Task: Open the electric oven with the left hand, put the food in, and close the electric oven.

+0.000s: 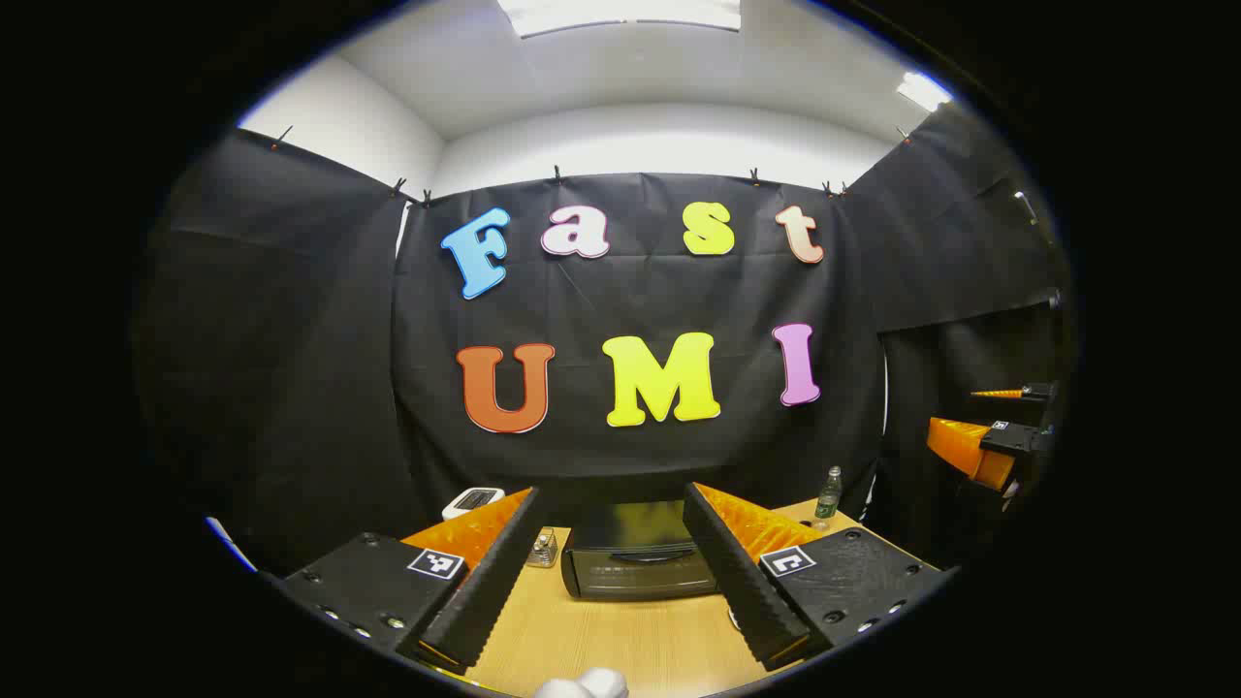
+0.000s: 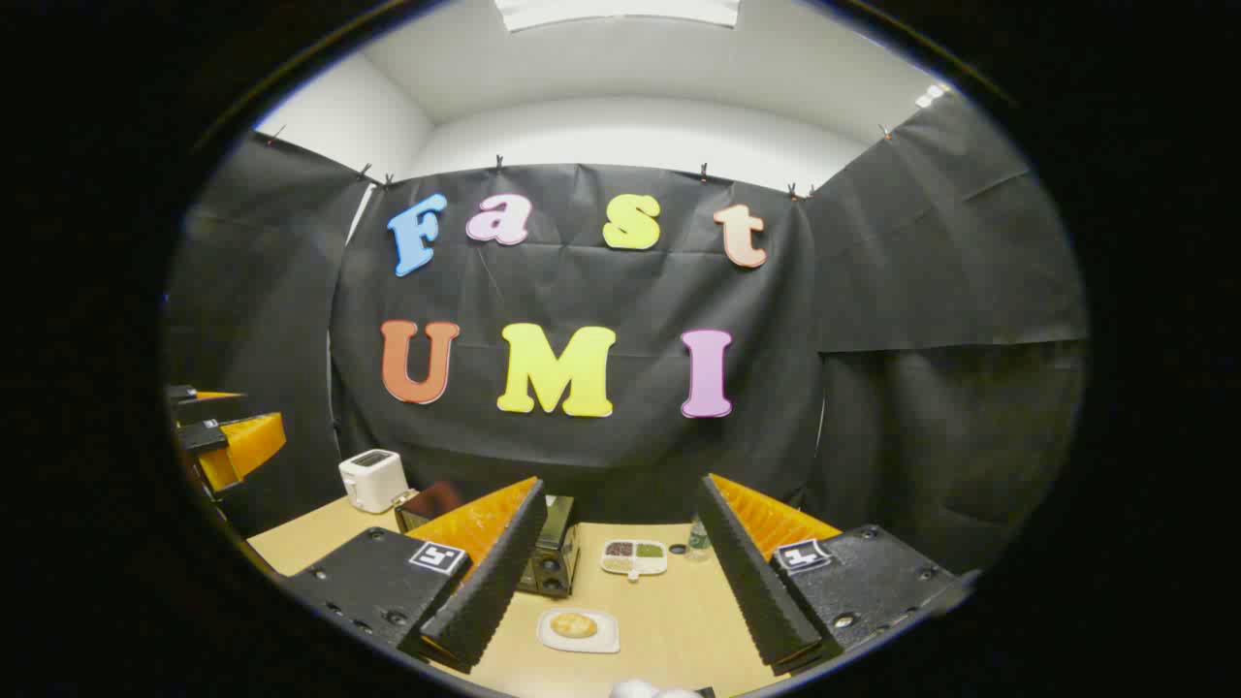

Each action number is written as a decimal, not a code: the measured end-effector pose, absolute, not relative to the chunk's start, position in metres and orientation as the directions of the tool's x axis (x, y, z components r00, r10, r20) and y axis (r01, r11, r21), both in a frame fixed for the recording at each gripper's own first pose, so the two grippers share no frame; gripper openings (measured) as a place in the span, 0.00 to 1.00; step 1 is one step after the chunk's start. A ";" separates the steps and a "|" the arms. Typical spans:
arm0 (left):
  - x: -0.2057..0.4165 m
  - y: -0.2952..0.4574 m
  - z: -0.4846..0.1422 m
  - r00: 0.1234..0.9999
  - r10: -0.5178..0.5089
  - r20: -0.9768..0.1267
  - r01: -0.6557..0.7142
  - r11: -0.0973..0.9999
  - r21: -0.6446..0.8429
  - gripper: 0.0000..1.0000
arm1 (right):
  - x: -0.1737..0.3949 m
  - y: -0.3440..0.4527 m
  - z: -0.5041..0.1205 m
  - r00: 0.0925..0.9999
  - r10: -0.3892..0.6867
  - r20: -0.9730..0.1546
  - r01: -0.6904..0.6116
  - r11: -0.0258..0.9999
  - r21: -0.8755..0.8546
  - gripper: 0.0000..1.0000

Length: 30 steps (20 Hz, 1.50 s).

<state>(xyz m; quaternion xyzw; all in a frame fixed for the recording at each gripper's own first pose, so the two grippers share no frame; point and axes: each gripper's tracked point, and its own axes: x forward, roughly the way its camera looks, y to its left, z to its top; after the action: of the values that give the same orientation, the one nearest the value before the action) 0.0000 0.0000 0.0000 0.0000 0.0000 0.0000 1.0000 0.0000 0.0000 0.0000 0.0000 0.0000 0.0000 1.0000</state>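
Observation:
The black electric oven (image 1: 638,560) stands on the wooden table (image 1: 620,640) with its door closed, straight ahead between the fingers of my left gripper (image 1: 609,591), which is open and held above the table short of it. In the right gripper view the oven (image 2: 548,557) is partly hidden behind a finger. A round piece of bread (image 2: 573,624) lies on a white plate (image 2: 579,631) on the table, just ahead of my open right gripper (image 2: 620,591). Nothing is held. The right gripper (image 1: 984,446) also shows at the far right of the left gripper view, and the left gripper (image 2: 218,436) at the far left of the right gripper view.
A white toaster (image 2: 372,479) sits at the table's back left. A divided white dish (image 2: 634,556) with several fillings and a green bottle (image 2: 697,536) stand beyond the plate. A small glass jar (image 1: 543,549) is left of the oven. Black cloth walls surround the table.

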 end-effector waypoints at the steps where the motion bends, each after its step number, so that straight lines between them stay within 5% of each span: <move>1: 0.002 0.001 0.000 1.000 0.003 -0.001 -0.003 1.000 0.003 0.88 | 0.001 0.000 0.001 1.000 0.001 0.006 -0.001 1.000 -0.009 1.00; 4: 0.004 -0.001 -0.001 1.000 0.001 -0.002 -0.001 1.000 0.001 0.88 | 0.003 0.005 0.003 1.000 0.013 0.010 -0.013 1.000 -0.006 1.00; 5: 0.005 -0.002 0.000 1.000 0.001 0.000 -0.001 1.000 0.004 0.95 | 0.004 0.003 0.004 1.000 0.008 0.011 -0.008 1.000 -0.006 1.00; 7: 0.006 -0.002 0.001 1.000 0.002 0.003 -0.002 1.000 0.010 0.88 | 0.005 0.001 0.006 1.000 0.005 0.018 -0.005 1.000 -0.002 1.00; 8: 0.007 -0.002 0.003 1.000 0.003 0.005 -0.003 1.000 0.010 1.00 | 0.006 0.000 0.006 1.000 0.002 0.018 -0.002 1.000 0.001 1.00; 12: 0.009 -0.001 0.006 1.000 0.002 0.014 -0.002 1.000 0.007 0.88 | 0.008 -0.002 0.009 1.000 -0.001 0.021 0.001 1.000 0.007 1.00; 13: 0.010 0.000 0.007 1.000 0.002 0.013 -0.002 1.000 0.010 0.95 | 0.009 -0.002 0.010 1.000 0.001 0.021 -0.001 1.000 0.017 1.00; 17: 0.011 0.000 0.007 1.000 0.001 0.021 -0.001 1.000 0.021 0.88 | 0.013 -0.003 0.012 1.000 -0.008 0.020 0.007 1.000 0.022 1.00; 20: 0.016 0.001 -0.001 1.000 0.003 0.010 -0.004 1.000 0.021 0.95 | 0.012 -0.004 0.011 1.000 -0.010 0.022 0.009 1.000 0.027 1.00; 21: 0.020 0.002 -0.003 1.000 0.009 0.004 -0.009 1.000 0.027 0.88 | 0.012 -0.005 0.011 1.000 -0.011 0.023 0.010 1.000 0.029 1.00; 26: 0.047 -0.004 -0.040 1.000 0.010 -0.023 -0.009 0.999 0.050 1.00 | 0.015 -0.007 0.019 0.999 -0.011 0.038 0.010 0.999 0.032 1.00; 30: 0.082 -0.024 -0.087 0.999 -0.017 -0.048 0.019 0.999 0.027 0.94 | 0.016 -0.011 0.022 0.999 -0.014 0.043 0.013 0.999 0.033 1.00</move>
<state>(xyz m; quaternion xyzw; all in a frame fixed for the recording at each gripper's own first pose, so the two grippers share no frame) 0.0819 -0.0236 -0.0872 0.0139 0.0238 -0.0091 0.9996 0.0159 -0.0114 0.0219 0.0162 -0.0216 -0.0067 0.9996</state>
